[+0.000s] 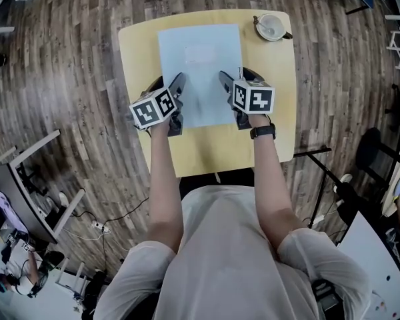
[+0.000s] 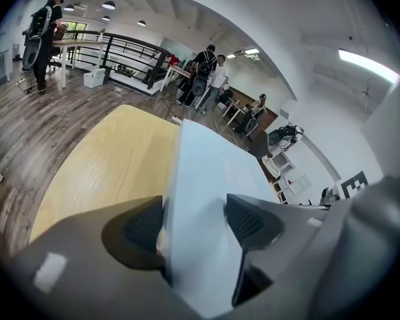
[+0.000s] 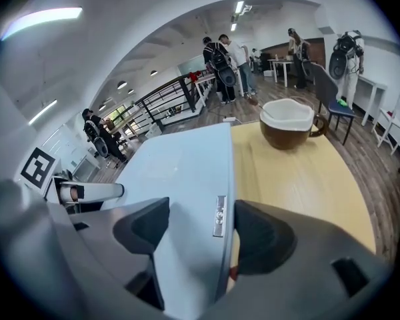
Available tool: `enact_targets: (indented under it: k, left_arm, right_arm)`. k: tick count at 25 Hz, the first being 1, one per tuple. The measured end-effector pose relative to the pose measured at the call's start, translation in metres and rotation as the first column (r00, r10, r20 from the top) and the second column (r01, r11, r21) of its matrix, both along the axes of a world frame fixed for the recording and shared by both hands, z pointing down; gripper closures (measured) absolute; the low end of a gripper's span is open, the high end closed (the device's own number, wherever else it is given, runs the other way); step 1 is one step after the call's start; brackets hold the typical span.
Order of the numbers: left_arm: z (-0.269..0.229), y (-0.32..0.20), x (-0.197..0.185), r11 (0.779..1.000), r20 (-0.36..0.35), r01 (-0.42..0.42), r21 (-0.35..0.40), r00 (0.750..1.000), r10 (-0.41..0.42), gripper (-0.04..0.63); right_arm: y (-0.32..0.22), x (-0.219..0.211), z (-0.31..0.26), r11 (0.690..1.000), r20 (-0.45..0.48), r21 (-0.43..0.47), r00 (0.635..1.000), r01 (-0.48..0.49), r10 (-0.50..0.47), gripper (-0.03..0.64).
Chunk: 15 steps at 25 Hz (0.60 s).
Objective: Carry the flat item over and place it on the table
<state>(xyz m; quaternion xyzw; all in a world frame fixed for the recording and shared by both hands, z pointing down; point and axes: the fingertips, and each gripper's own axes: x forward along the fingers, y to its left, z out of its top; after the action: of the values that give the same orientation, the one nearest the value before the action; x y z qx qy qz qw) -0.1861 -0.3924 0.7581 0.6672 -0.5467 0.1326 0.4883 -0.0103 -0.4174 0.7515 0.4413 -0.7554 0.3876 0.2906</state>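
A flat pale-blue item (image 1: 200, 65), thin like a closed laptop, lies lengthwise over the yellow table (image 1: 140, 52). Whether it rests on the tabletop or hangs just above it cannot be told. My left gripper (image 1: 177, 89) grips its near left corner and my right gripper (image 1: 225, 82) its near right corner. In the left gripper view the flat item (image 2: 207, 172) fills the gap of my left gripper (image 2: 195, 222). In the right gripper view the item's edge (image 3: 180, 165), with a small metal port, sits between the pads of my right gripper (image 3: 200, 229).
A brown cup (image 1: 271, 27) with a white inside stands at the table's far right corner, also showing in the right gripper view as the cup (image 3: 287, 122). Wooden floor surrounds the table. Another desk (image 1: 13, 179) is at the left, and several people stand far off.
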Motion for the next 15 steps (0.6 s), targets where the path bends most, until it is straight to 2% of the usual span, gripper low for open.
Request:
enact_targets:
  k: [7,11,13,15]
  left_arm:
    - [0.004,0.002,0.003,1.000,-0.032,0.011,0.007,0.999,-0.010,0.299]
    - [0.002,0.004,0.003,1.000,-0.043,0.008,0.010,0.999,-0.008,0.299]
    - [-0.004,0.004,0.001,1.000,-0.022,0.011,0.018,1.000,-0.010,0.299]
    - [-0.017,0.004,0.000,0.999,0.005,0.010,0.048,1.000,-0.010,0.301]
  right_arm:
    - [0.001,0.005,0.004,1.000,0.008,0.006,1.000,-0.015,0.015,0.324]
    - [0.004,0.009,0.006,0.999,0.036,-0.030,0.999,-0.031,0.032,0.324]
    - [0.004,0.013,0.000,0.999,0.046,-0.032,0.998,-0.042,0.043,0.324]
    - [0.001,0.016,-0.016,0.999,0.058,0.007,0.997,-0.051,0.051,0.324]
